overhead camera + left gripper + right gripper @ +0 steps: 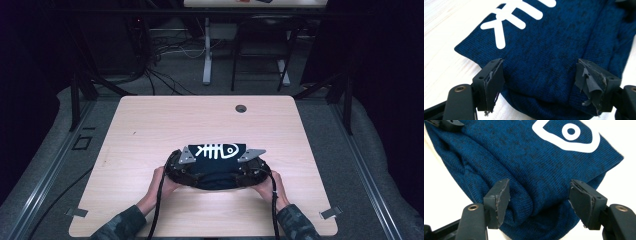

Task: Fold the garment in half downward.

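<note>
A folded dark blue knit garment [218,165] with a white fish-skeleton print [217,150] lies on the near middle of the pale wooden counter [150,125], print facing up; the near edge bulges in soft rolled folds, so the bundle looks thick there and flat at the far edge.

The left gripper [183,167] sits at the garment's left near corner and the right gripper [251,167] at its right near corner, each held by a hand [159,186] coming in from the person's side; the 2 tools mirror each other, which I judge lets both corners be taken at once so the cloth stays square.

In the left gripper view the 2 fingers [494,80] stand wide apart, the blue knit running between them and nothing pinched; the pad [590,83] on one is torn and ragged. In the right gripper view the fingers [501,200] are likewise spread, straddling the rolled near fold with no contact that I can see; so neither tool is gripping the garment yet.

The low, flat approach along the counter seems meant to slide a finger under the fold; a frayed pad could slip on knit.
</note>
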Tool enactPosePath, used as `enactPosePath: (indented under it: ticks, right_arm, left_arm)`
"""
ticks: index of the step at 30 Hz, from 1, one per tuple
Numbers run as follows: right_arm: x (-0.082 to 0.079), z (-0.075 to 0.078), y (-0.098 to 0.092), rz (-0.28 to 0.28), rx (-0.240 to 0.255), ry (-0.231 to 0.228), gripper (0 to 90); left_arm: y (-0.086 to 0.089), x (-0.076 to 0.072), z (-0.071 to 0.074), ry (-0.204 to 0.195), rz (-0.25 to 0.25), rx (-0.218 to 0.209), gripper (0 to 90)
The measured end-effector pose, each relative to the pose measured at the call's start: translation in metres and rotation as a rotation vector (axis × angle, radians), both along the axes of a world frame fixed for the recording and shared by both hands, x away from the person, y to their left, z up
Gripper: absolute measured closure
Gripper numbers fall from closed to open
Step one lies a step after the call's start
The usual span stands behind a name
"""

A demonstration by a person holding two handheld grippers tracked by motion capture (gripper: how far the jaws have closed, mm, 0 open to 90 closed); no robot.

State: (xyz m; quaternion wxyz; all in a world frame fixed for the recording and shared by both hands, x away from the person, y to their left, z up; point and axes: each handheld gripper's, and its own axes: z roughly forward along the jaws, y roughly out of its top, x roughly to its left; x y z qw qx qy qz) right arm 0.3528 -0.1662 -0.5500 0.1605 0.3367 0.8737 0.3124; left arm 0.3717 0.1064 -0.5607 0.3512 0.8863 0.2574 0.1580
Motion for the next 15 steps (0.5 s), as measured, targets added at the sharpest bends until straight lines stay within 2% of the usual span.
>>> enactPosePath:
  ticks: [9, 10, 15]
  right_arm:
    - [-0.001, -0.009, 0.003, -0.012, 0.027, 0.020, 32.1]
    - [0.000, -0.009, 0.003, -0.016, 0.032, 0.019, 31.2]
    - [0.006, -0.014, -0.001, -0.028, 0.057, 0.041, 25.0]
  left_arm:
    - [0.005, 0.011, -0.004, 0.018, 0.003, -0.001, 20.6]
    - [0.005, 0.011, -0.005, 0.029, 0.003, -0.007, 20.6]
    - [0.005, 0.011, -0.006, 0.034, 0.000, -0.013, 20.2]
